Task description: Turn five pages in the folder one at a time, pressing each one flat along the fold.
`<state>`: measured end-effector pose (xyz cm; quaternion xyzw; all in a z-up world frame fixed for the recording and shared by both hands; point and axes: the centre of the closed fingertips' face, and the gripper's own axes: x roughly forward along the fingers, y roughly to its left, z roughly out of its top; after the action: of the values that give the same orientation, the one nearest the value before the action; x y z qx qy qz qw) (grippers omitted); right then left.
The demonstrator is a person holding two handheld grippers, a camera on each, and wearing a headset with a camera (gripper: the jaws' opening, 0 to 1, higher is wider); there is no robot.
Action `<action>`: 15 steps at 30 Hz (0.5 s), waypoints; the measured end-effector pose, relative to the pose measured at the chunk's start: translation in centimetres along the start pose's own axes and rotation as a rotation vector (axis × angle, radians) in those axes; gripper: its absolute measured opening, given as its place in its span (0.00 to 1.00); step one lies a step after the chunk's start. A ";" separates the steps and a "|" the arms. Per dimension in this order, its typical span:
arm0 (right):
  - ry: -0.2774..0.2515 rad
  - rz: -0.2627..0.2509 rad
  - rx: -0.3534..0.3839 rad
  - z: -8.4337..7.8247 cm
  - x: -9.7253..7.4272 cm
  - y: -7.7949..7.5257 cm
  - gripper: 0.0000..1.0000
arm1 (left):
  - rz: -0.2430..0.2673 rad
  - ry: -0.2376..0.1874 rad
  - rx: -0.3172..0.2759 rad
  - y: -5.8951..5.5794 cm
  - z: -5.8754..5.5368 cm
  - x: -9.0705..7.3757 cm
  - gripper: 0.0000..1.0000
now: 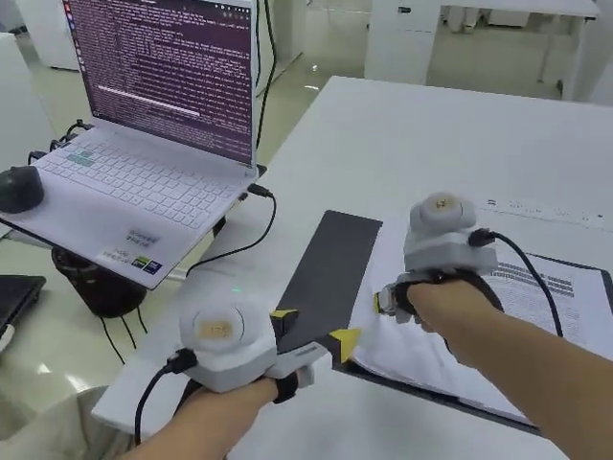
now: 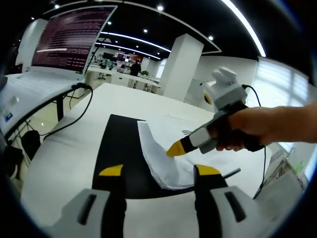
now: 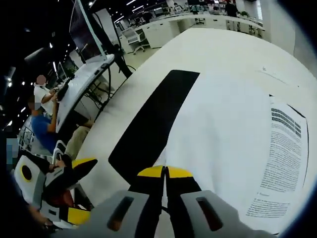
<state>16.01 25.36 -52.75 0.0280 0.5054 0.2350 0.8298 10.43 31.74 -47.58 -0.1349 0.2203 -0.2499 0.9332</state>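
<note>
Open-plan office or lab hall. White workbench (image 1: 412, 134) carries an open laptop (image 1: 163, 125) running terminal text, upper left of head view, mouse (image 1: 19, 187) beside it. Left gripper view, background: rows of white desks (image 2: 124, 79), white column (image 2: 181, 67), ceiling strip lights (image 2: 242, 27). Right gripper view, left edge: seated person (image 3: 44, 124).

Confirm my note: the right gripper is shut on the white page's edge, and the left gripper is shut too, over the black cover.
One point is wrong. The left gripper is open, its jaws standing apart over the black cover, as the left gripper view shows. The rest holds: the right gripper is shut on the edge of the white page.
</note>
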 end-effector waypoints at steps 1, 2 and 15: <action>0.010 -0.004 -0.007 -0.2 0.4 -0.1 0.00 | 0.002 0.004 -0.003 0.1 -0.1 0.0 0.55; 0.006 -0.002 -0.004 -0.3 0.8 -0.1 0.00 | 0.004 0.007 -0.003 0.1 -0.2 0.1 0.54; -0.112 0.145 0.073 -1.1 0.9 0.9 0.02 | -0.023 0.064 0.032 -1.5 -1.6 1.8 0.52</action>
<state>15.12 26.28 -53.74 0.1078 0.4633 0.2738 0.8360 10.44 29.27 -49.05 -0.1144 0.2445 -0.2681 0.9248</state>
